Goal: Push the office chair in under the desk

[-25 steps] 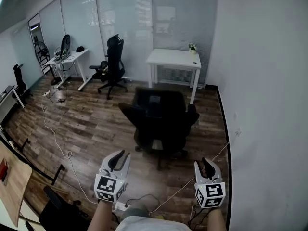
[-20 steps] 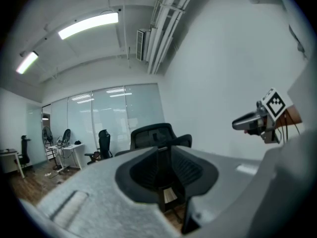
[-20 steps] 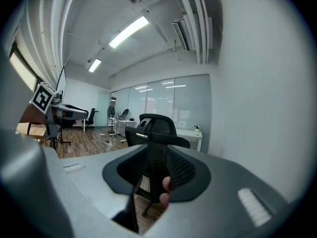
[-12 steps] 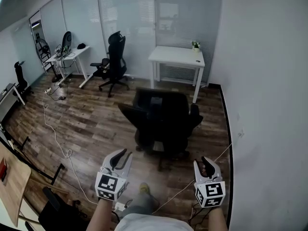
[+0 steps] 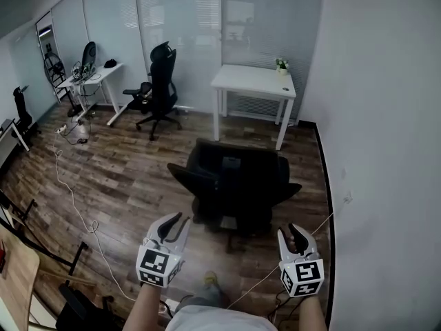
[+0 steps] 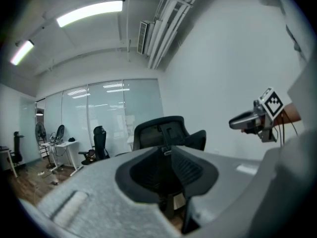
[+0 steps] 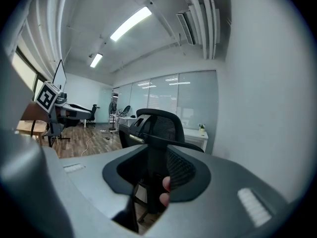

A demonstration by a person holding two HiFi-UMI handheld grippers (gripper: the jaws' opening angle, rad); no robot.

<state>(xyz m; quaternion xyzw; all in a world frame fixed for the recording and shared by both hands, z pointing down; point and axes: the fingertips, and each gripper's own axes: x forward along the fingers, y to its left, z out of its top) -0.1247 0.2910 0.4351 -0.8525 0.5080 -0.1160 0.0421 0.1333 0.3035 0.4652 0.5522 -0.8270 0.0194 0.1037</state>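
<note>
Closer now, office chair (image 5: 238, 178) is found dead ahead between left gripper (image 5: 172, 219) and right gripper (image 5: 295, 231), fingers (image 5: 180, 230) narrowly parted, empty.

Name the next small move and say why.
Probably carry both grippers forward to the chair back: the left gripper and right gripper hang open, empty and short of it, with the desk beyond.

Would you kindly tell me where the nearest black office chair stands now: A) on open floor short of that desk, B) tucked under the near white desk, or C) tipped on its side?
A: the office chair stands upright on the wooden floor, well short of the near white desk.
</note>
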